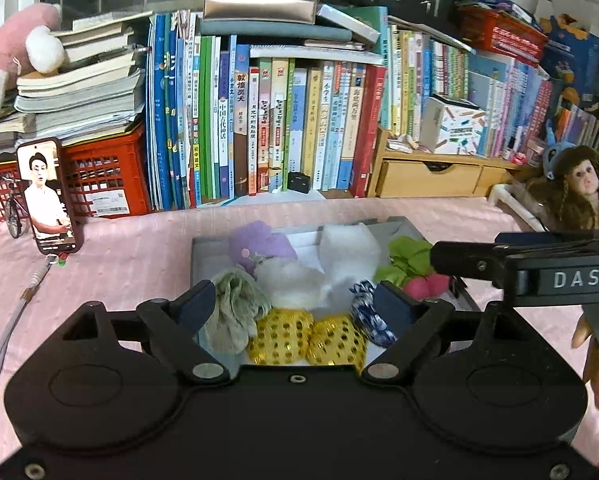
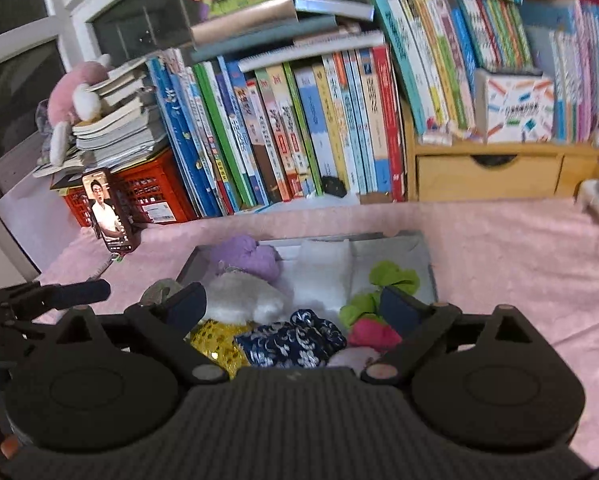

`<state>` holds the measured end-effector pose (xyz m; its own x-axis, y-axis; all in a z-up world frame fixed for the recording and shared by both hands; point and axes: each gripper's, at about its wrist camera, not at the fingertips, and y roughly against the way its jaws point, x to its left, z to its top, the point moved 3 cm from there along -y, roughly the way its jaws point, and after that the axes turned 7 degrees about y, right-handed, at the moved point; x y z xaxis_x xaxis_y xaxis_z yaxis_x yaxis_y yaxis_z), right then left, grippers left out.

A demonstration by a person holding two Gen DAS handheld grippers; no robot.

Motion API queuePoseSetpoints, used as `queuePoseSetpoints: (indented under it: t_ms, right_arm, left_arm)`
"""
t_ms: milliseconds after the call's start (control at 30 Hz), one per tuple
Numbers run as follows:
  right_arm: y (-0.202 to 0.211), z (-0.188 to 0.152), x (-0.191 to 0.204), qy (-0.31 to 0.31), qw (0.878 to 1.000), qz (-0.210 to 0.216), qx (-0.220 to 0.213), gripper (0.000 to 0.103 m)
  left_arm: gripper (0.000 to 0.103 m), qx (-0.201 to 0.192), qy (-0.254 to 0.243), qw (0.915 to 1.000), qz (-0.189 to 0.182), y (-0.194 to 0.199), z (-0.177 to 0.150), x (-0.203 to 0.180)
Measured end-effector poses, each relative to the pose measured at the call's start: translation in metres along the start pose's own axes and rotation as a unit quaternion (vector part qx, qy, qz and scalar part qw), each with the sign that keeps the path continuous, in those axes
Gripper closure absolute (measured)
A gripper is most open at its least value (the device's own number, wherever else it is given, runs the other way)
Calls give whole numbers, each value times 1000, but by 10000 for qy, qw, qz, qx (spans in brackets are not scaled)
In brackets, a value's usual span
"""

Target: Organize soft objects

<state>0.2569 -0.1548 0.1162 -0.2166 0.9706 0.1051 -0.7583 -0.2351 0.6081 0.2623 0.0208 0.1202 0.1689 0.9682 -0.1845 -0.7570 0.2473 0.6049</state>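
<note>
Both grippers, the left gripper (image 1: 295,304) and the right gripper (image 2: 295,308), are spread wide and hold nothing. Soft toys lie together in the gray tray (image 1: 197,256) on the pink cloth. Sorting looks finished; next move probably needs only pulling away.

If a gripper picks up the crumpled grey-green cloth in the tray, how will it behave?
The crumpled grey-green cloth looks thin and creased, so it would probably hang floppy and feel light. Its loose folds might catch the gold sequinned ball beside it.
</note>
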Motion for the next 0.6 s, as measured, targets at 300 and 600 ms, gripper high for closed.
queuePoseSetpoints:
  t_ms: [300, 600]
  right_arm:
    - [59, -29, 2, 302, 9975, -30, -638, 1]
    - [91, -66, 5, 538, 9924, -188, -1094, 0]
  left_arm:
    - [15, -286, -120, 9994, -178, 47, -35, -10]
    - [12, -545, -22, 9979, -354, 77, -70, -8]
